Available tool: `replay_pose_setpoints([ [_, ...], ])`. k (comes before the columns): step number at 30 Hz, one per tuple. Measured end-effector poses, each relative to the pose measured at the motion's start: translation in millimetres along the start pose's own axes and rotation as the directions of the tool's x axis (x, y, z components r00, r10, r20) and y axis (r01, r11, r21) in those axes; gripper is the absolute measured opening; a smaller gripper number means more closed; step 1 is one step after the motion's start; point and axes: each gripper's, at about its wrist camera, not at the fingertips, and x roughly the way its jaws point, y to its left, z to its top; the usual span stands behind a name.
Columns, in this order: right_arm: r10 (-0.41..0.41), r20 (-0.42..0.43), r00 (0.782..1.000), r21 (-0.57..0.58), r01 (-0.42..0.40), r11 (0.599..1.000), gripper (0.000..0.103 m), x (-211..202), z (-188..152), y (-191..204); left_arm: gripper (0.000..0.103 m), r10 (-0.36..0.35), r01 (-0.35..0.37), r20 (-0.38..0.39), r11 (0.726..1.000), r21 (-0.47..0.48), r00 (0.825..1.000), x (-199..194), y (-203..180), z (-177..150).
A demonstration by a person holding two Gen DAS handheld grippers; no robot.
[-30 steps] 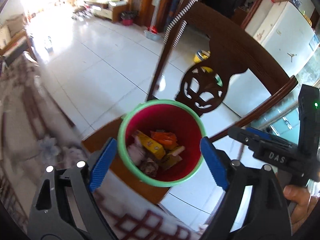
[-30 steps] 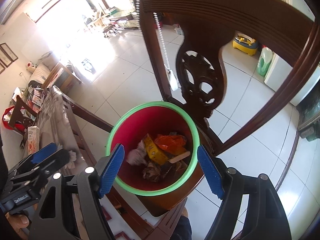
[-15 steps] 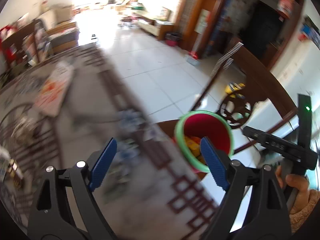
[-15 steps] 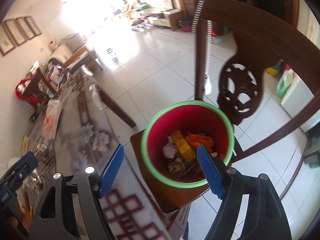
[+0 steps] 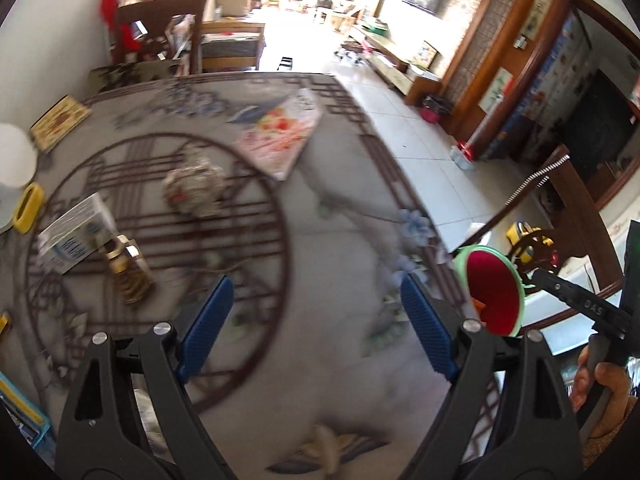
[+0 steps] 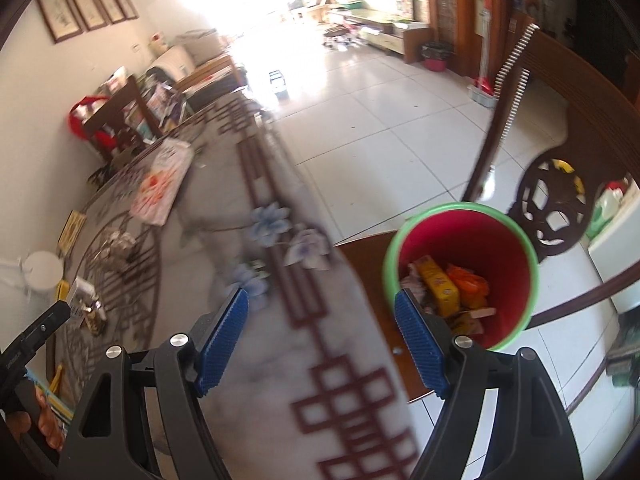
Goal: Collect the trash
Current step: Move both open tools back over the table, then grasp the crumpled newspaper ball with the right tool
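Both claws, left [image 5: 314, 326] and right [image 6: 320, 336], gape empty over the bench [image 5: 340, 248]; a hasty grab could knock the crumpled wrapper [image 5: 194, 188] off its far edge.

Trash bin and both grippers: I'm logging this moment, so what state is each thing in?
Trash bin: upright on chair seat, partly filled with wrappers.
Left gripper: open, empty, over table.
Right gripper: open, empty.
Crumpled wrapper: lying on table.
Printed bag: lying flat.
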Motion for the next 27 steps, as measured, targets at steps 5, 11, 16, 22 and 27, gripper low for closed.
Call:
replay_pose_setpoints([
  [5,0.024,-0.021,0.999,-0.053,-0.026,0.998,0.074,4.8,-8.5,41.5,0.083,0.038,-0.037,0.014,0.999,-0.04,0.999,-14.3,40.0,-3.0],
  [11,0.062,-0.113,0.992,-0.149,-0.078,0.986,0.075,31.6,-31.3,104.7,0.083,0.115,-0.113,0.004,0.98,-0.163,0.993,-27.1,112.4,-18.6],
  [16,0.097,-0.199,0.975,-0.231,-0.142,0.962,0.075,57.6,-50.9,162.7,0.083,0.17,-0.172,-0.029,0.956,-0.236,0.985,-35.4,167.4,-33.3],
  [22,0.127,-0.244,0.961,-0.337,-0.207,0.918,0.075,90.4,-49.7,238.9,0.083,0.201,-0.208,-0.052,0.932,-0.296,0.978,-38.9,218.7,-39.8],
  [27,0.167,-0.202,0.965,-0.353,-0.231,0.907,0.075,121.7,-15.2,296.1,0.083,0.193,-0.205,-0.069,0.92,-0.334,0.979,-30.9,247.0,-39.4],
])
